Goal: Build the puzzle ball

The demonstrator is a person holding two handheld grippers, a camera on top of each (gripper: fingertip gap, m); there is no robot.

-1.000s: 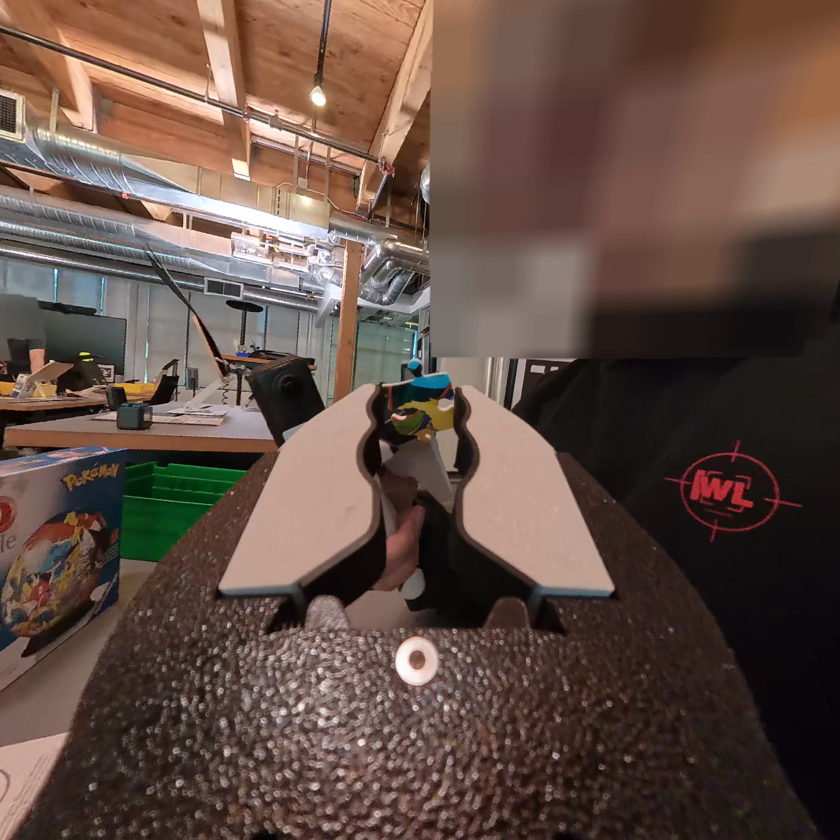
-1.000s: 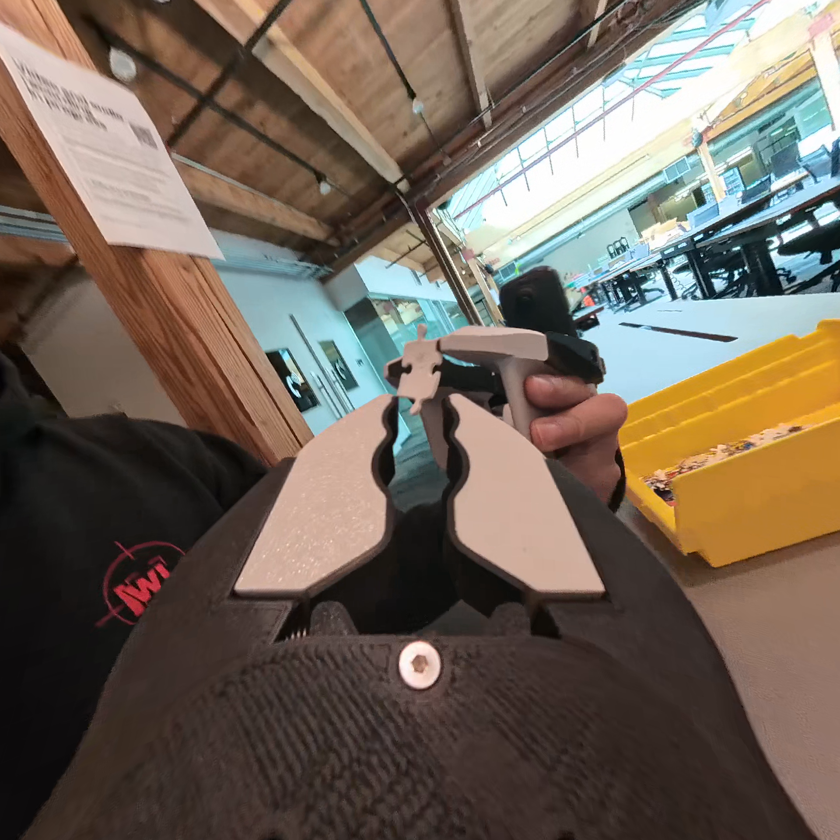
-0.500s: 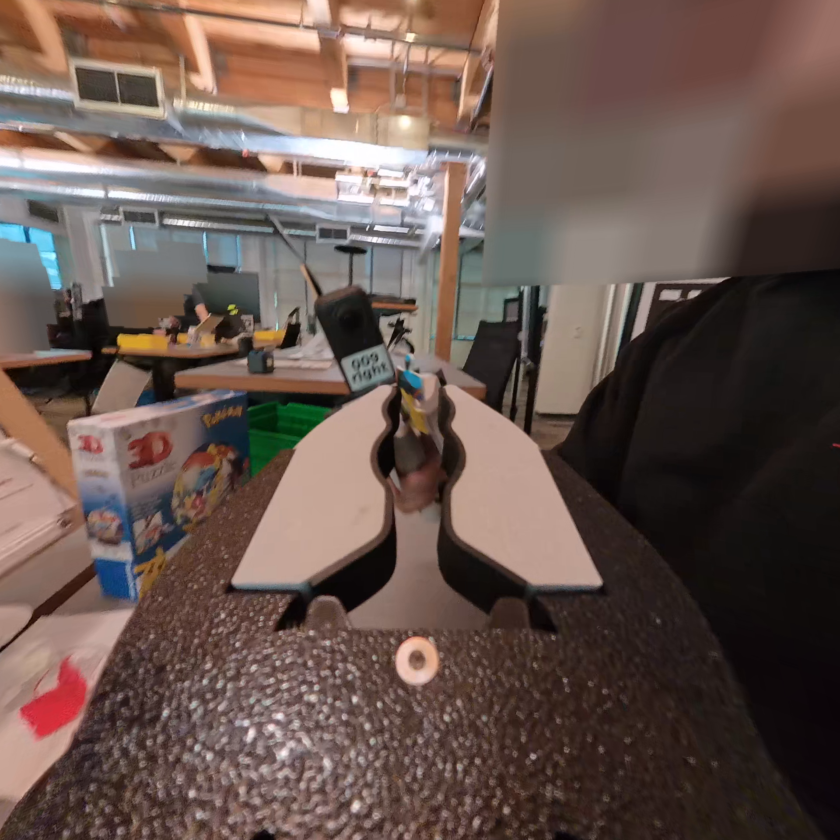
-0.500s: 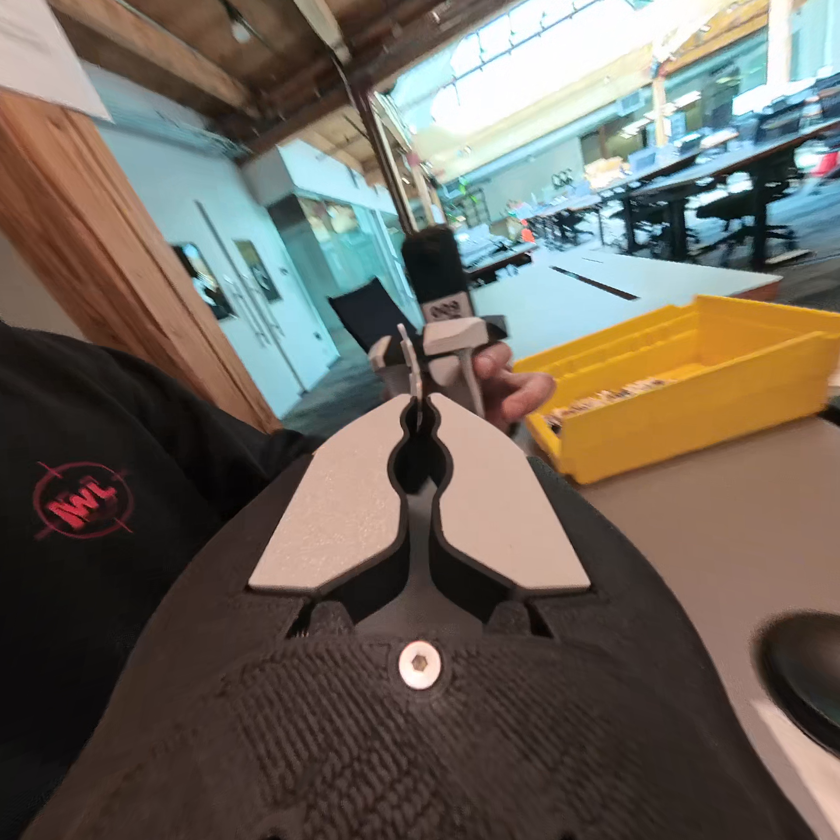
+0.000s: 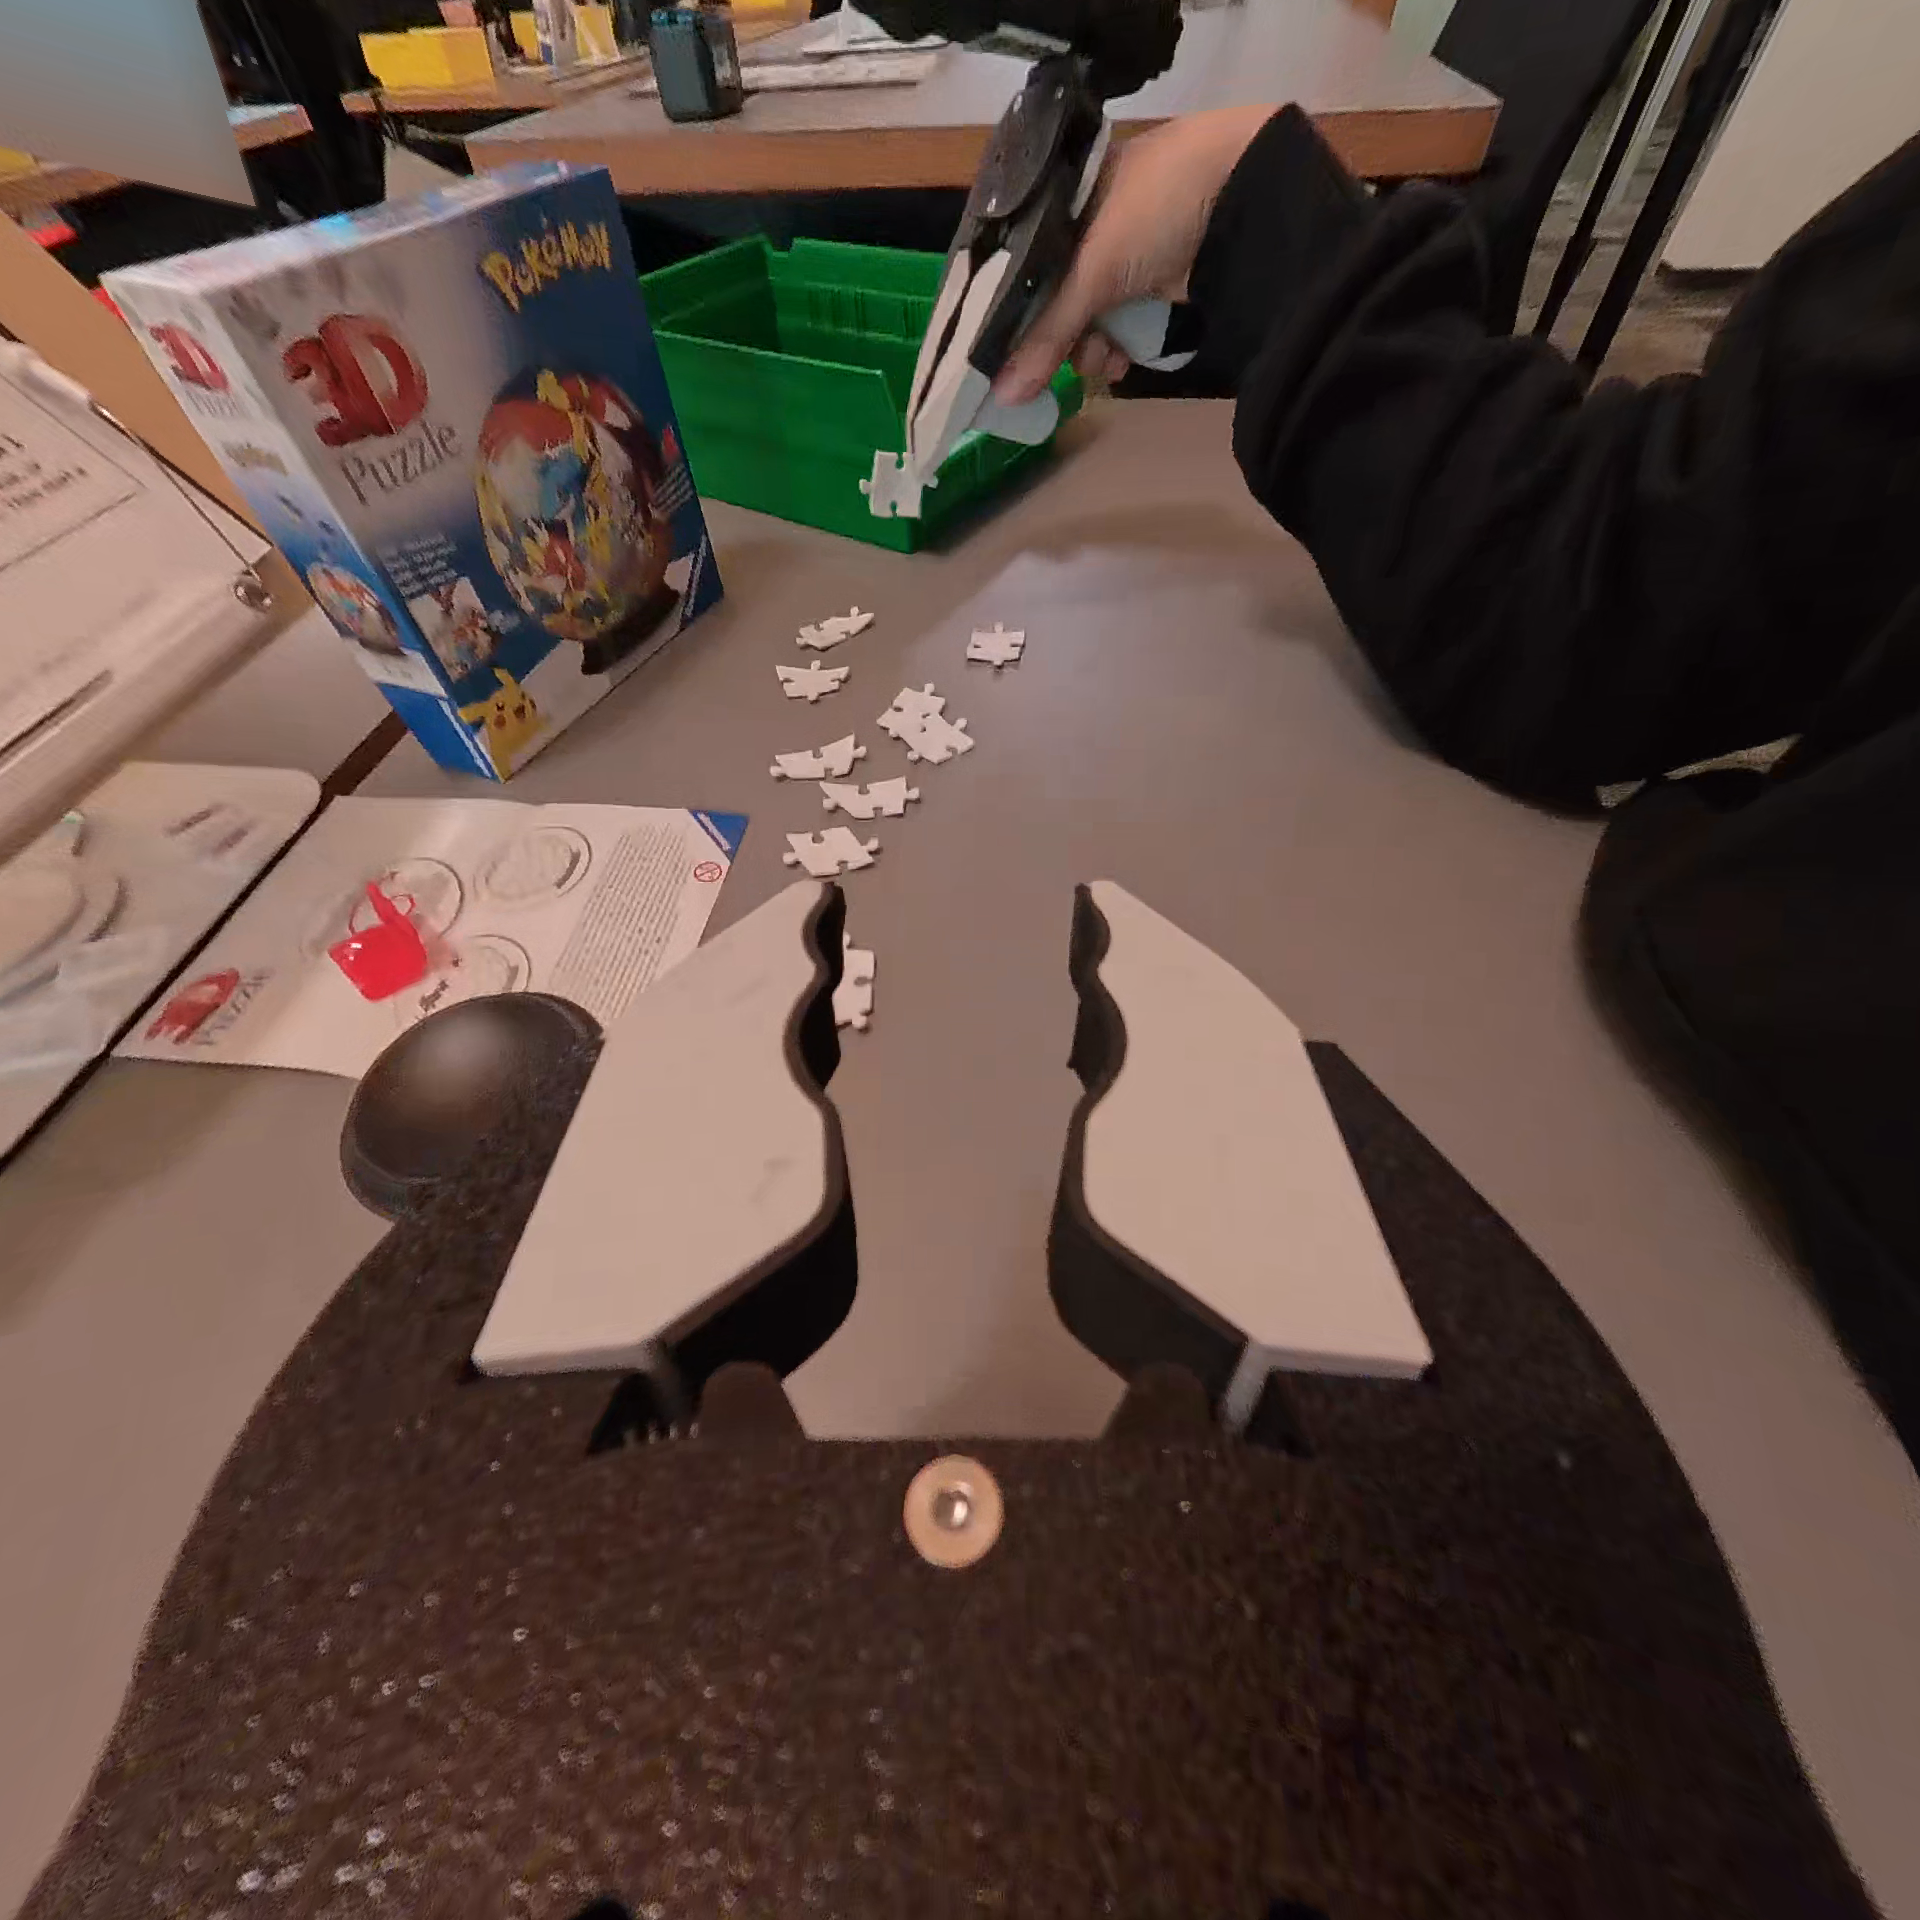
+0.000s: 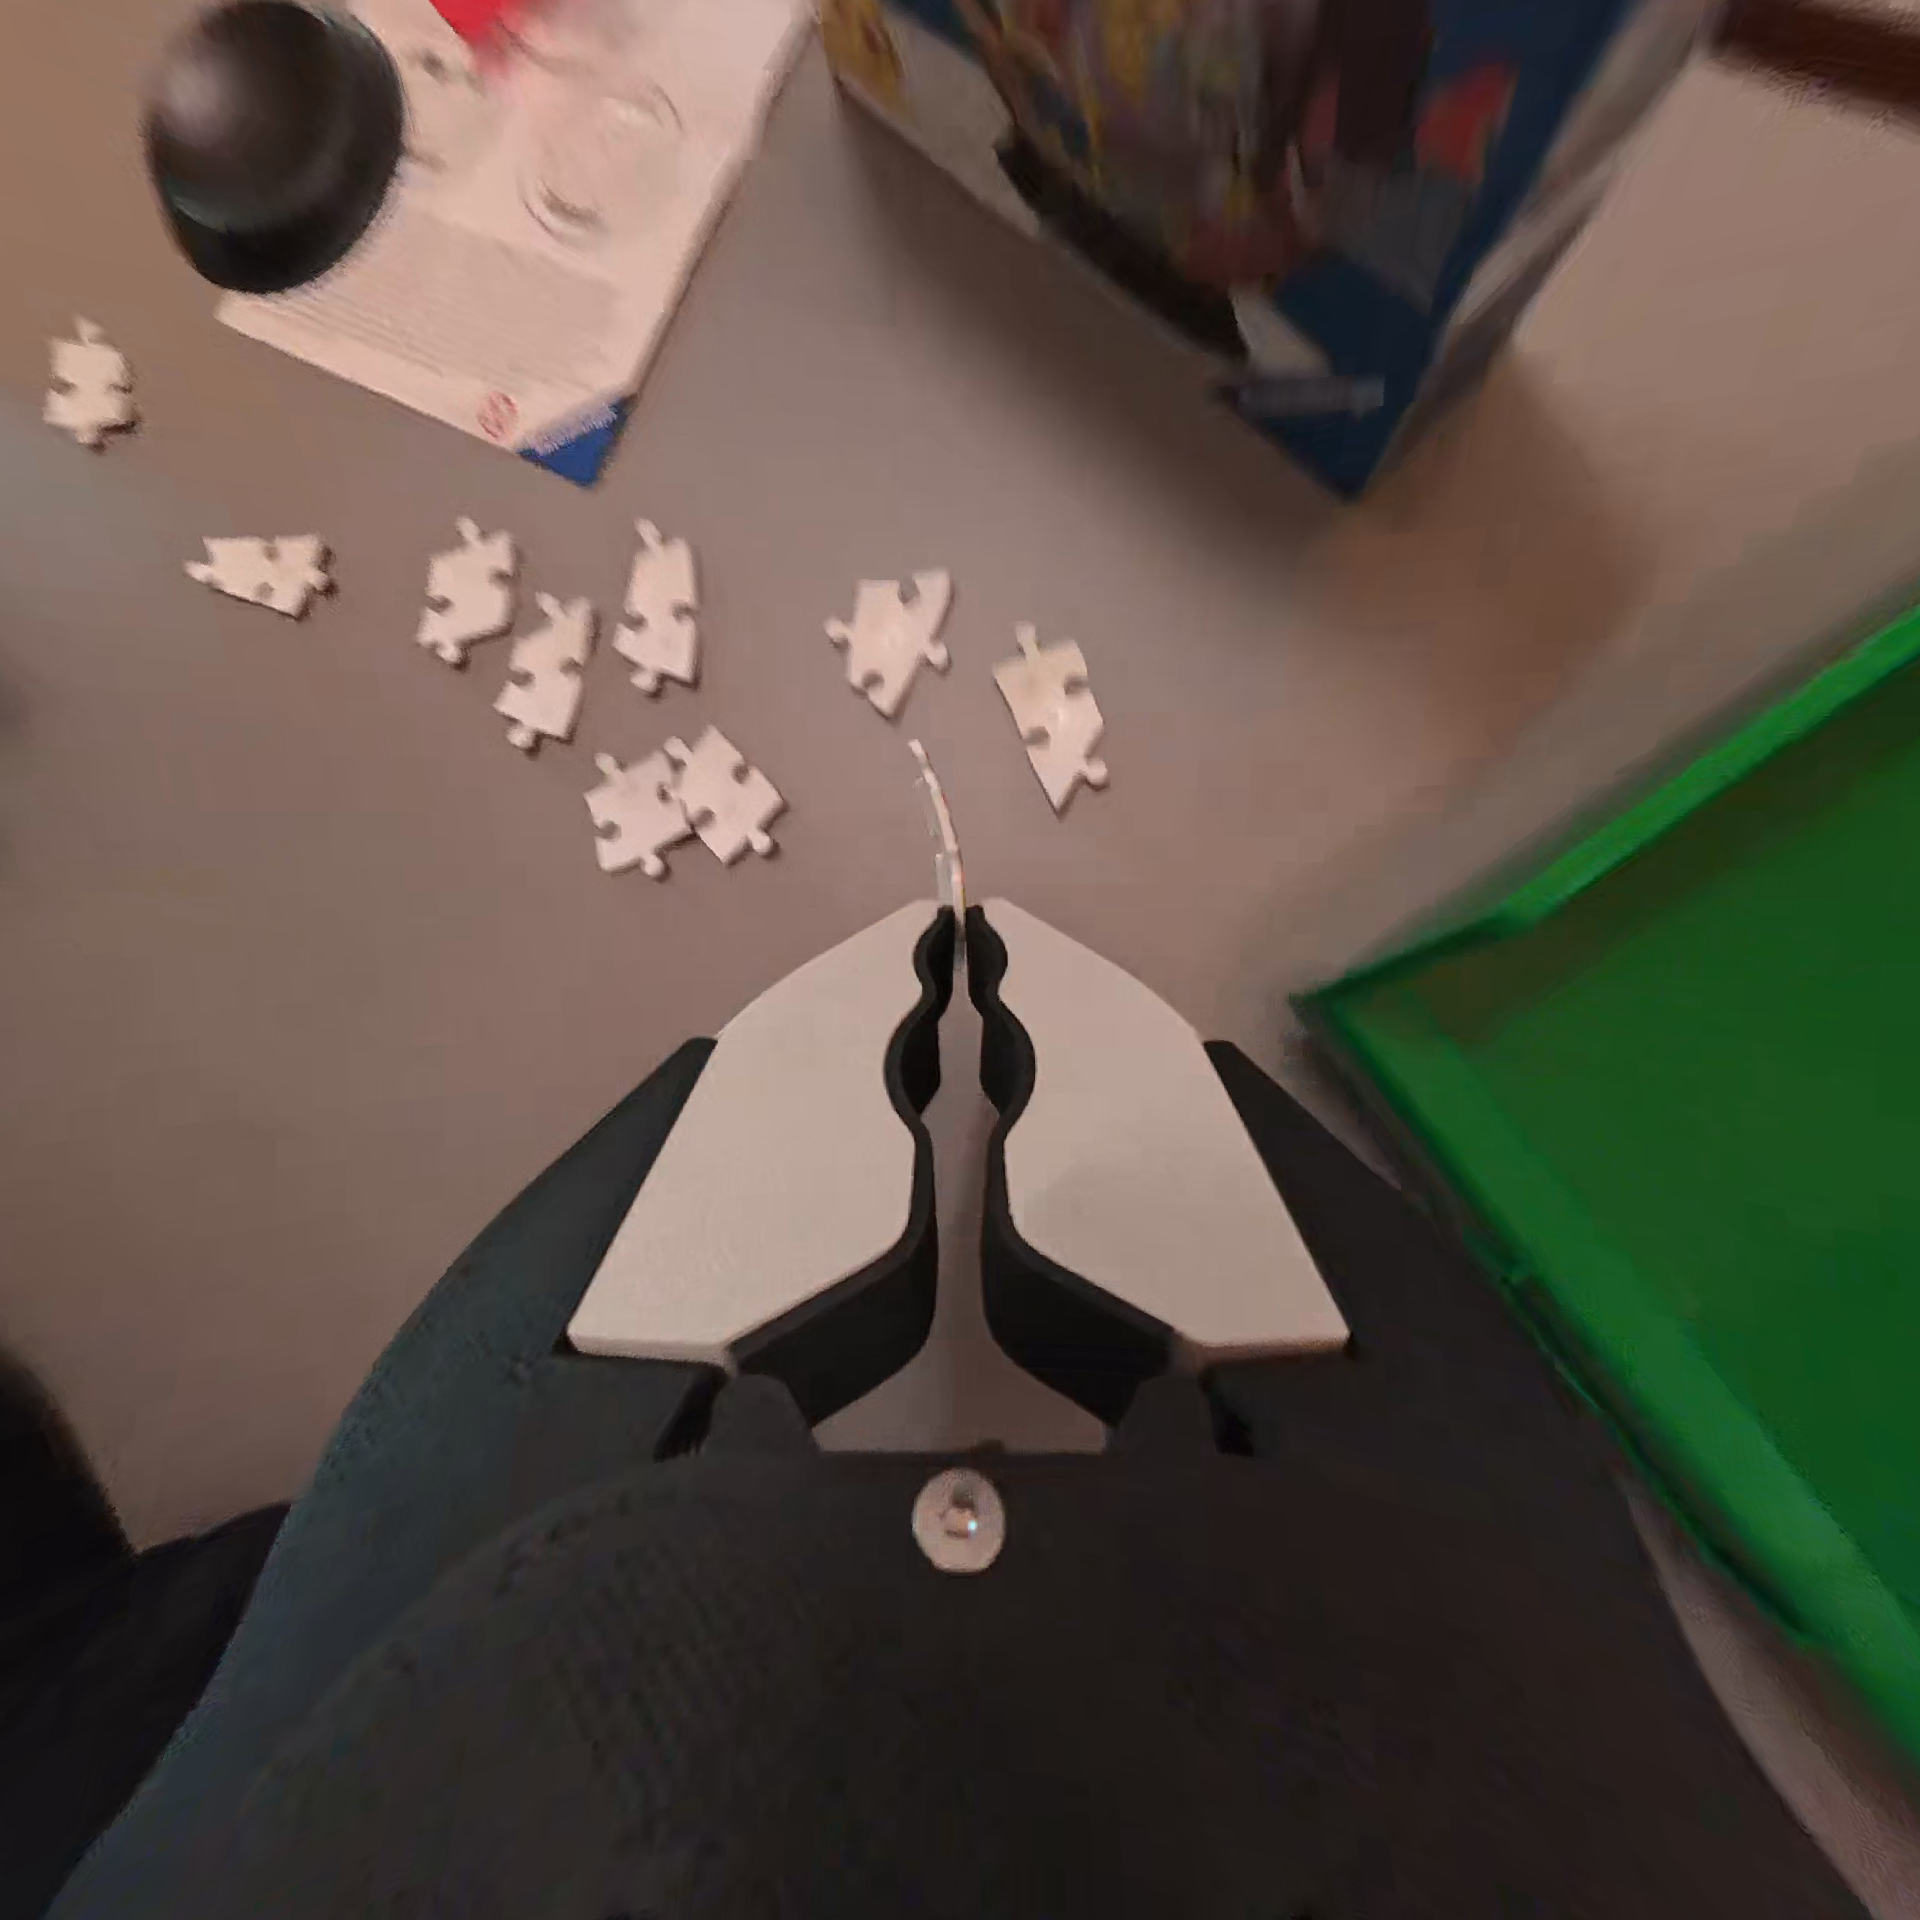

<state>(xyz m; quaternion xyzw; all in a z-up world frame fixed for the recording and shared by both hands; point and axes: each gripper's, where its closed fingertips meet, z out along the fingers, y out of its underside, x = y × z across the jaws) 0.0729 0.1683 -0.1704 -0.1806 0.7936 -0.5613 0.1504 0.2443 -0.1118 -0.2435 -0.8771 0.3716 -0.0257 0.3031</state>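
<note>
Several white puzzle pieces lie face down on the grey table, also in the right wrist view. My left gripper is open and empty just above the table, with one piece beside its left finger. My right gripper is shut on a puzzle piece, seen edge-on, above the loose pieces. In the left wrist view the right gripper holds that piece in front of the green bin.
The puzzle box stands at the left. An instruction sheet carries a red clip, with a black dome stand beside it. A green bin is behind the pieces, also at the right. The tips of one gripper are about 35 centimeters away from the tips of the other.
Both grippers have swung down from mid-air toward the table. My left gripper has let go of the colourful piece and opened. My right gripper has stayed shut on its piece.
</note>
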